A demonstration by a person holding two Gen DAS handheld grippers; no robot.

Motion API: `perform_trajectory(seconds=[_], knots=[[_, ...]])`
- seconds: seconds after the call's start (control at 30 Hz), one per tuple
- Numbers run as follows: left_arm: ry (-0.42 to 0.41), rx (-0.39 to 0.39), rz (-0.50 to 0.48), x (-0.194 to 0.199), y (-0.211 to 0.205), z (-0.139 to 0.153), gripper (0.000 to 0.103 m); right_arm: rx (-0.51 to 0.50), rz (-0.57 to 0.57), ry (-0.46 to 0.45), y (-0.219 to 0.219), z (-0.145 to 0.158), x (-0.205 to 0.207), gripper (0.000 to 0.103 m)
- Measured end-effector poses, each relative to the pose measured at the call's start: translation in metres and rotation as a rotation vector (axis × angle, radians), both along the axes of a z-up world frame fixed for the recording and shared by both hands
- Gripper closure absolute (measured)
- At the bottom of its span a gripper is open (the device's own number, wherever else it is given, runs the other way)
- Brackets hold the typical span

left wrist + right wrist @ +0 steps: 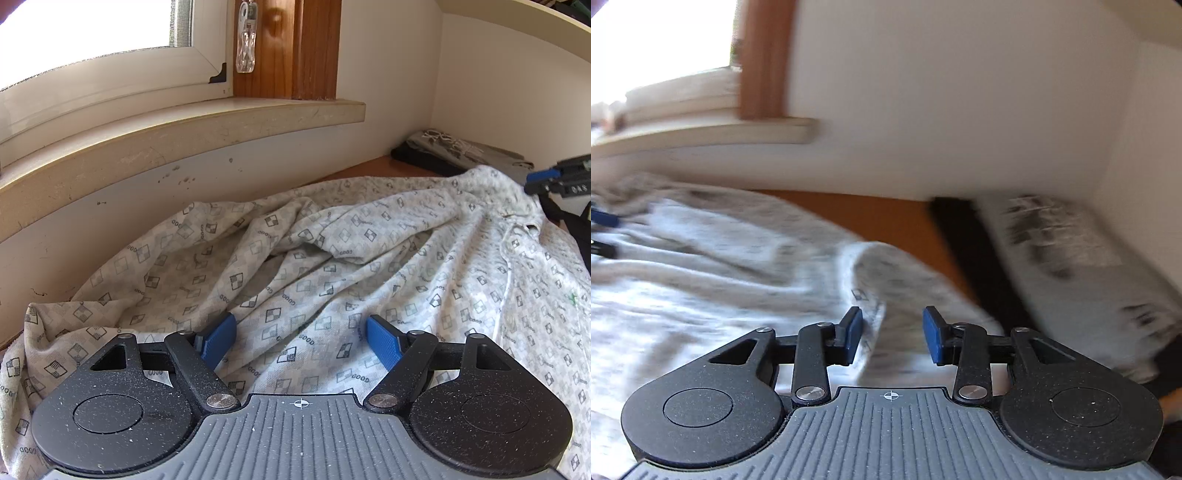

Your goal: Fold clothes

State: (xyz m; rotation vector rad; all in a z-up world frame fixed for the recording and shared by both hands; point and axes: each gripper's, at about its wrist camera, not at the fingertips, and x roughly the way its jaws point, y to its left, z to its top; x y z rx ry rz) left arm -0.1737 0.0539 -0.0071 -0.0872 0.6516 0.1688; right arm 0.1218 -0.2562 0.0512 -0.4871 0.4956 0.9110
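Note:
A crumpled white garment (332, 258) printed with small checked squares lies spread over the wooden table (391, 166). My left gripper (301, 334) hovers over its near part, open wide, with the cloth lying under the blue pads (221, 338) and nothing pinched. At the right edge of the left wrist view, the garment rises in a peak up to my right gripper (535, 182). In the blurred right wrist view, my right gripper (892, 332) is partly open. A raised fold of the garment (875, 310) stands between its pads, beside the left pad (854, 334) and apart from the right one.
A stack of folded clothes (461, 151) (1071, 251), grey on black, lies in the back right corner against the wall. A deep window sill (184, 129) juts out above the table along the back. Bare wood (879, 218) shows between garment and stack.

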Motion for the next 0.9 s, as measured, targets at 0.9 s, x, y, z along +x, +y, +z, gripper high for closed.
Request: perform_trajectory(seconds=[0.9], knots=[[0.004, 0.005, -0.006, 0.001, 0.0, -0.001, 0.021, 0.039, 0.006, -0.027, -0.01, -0.008, 0.033, 0.065]])
